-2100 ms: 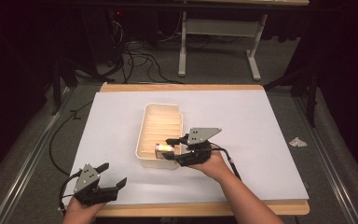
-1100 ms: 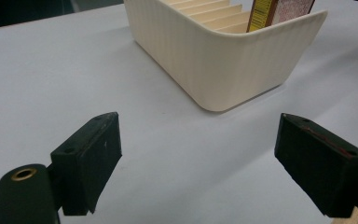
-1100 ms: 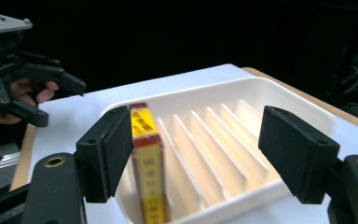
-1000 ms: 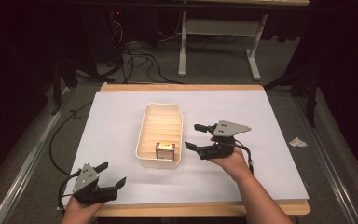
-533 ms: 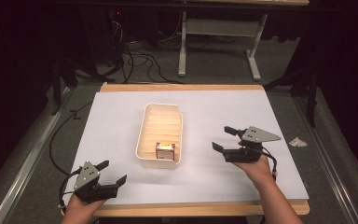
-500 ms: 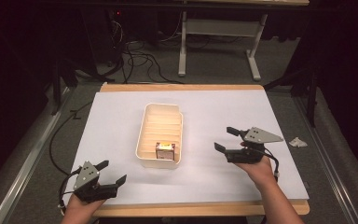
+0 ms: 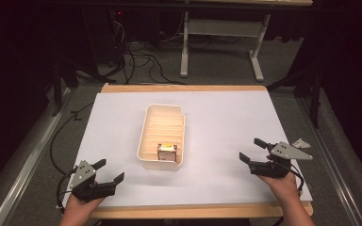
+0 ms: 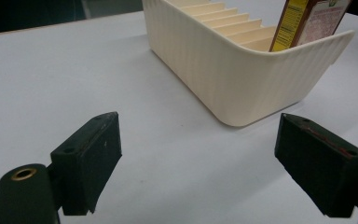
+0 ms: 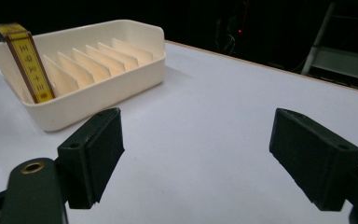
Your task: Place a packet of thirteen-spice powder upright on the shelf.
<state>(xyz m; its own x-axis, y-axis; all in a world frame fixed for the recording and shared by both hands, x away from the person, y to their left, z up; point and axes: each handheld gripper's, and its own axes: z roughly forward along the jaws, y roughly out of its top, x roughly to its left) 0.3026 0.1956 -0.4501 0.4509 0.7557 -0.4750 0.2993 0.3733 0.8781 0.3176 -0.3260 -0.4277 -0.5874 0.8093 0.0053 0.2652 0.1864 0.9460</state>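
Observation:
A cream slotted tray (image 7: 147, 136) stands in the middle of the white table, with a small brown and yellow box (image 7: 166, 152) upright in its nearest slot. The box (image 9: 25, 57) leans at the tray's (image 9: 98, 95) left end in the right gripper view; its corner (image 8: 307, 21) rises above the tray wall (image 8: 223, 74) in the left gripper view. My right gripper (image 7: 252, 150) is low over the table's right front, well away from the tray, and its jaws have just been opening with nothing between them. At the front left corner, my left gripper (image 7: 109, 170) stands open and empty.
A crumpled white scrap (image 7: 301, 141) lies just off the table's right edge. Metal table legs (image 7: 184, 42) and cables (image 7: 136, 61) stand on the floor beyond the far edge. The wooden front edge (image 7: 193, 210) runs between my two hands.
My right gripper has let go of the box in the tray and drawn back to the right and toward the front edge, its jaws wider. The left gripper has stayed put.

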